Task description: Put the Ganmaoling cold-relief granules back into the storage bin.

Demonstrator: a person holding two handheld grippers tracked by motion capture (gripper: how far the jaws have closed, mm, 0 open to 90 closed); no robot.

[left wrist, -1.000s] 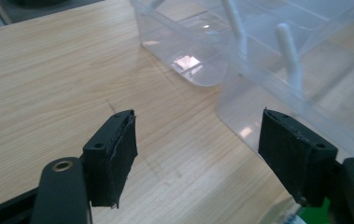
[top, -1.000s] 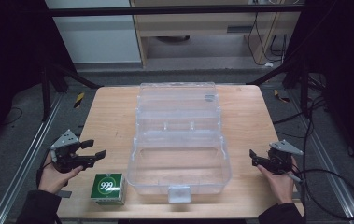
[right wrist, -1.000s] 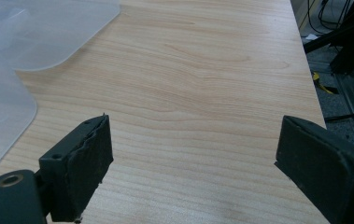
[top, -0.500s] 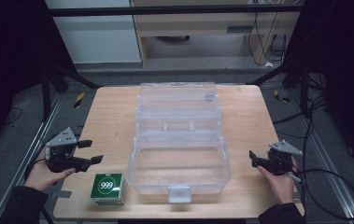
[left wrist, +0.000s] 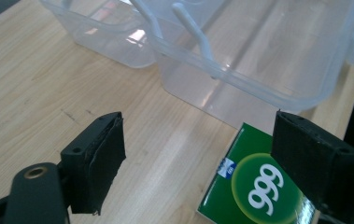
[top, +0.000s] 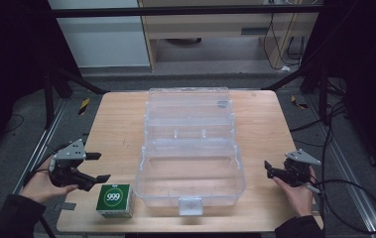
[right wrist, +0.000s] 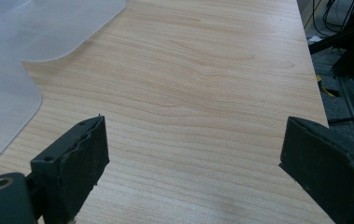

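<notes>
Setting: a wooden table [top: 121, 124] seen from above, with a person's forearms coming in from the near edge, a two-jaw gripper in each hand.
Clear box: a transparent plastic storage box [top: 190, 176] sits at the middle of the table with its lid [top: 188, 111] folded back flat behind it; the box looks empty.
Green carton: a small green carton [top: 115, 200] printed with "999" stands on the table near the front edge, just beside the clear box's left front corner.
Left gripper: the left gripper [top: 96, 167] hovers just left of the carton, its jaws spread wide with nothing between them. In the left gripper view the carton [left wrist: 258, 186] lies low and to the right, partly under the right-hand jaw.
Right gripper: the right gripper [top: 269, 169] waits at the right of the clear box, near the table's front edge, jaws apart and empty, over bare wood.
Step in hand: likely the approach to picking up the carton, which is not yet gripped.
Next move: the left gripper probably needs to shift toward the carton until the carton sits squarely between the jaws, lower around its sides, then close.
</notes>
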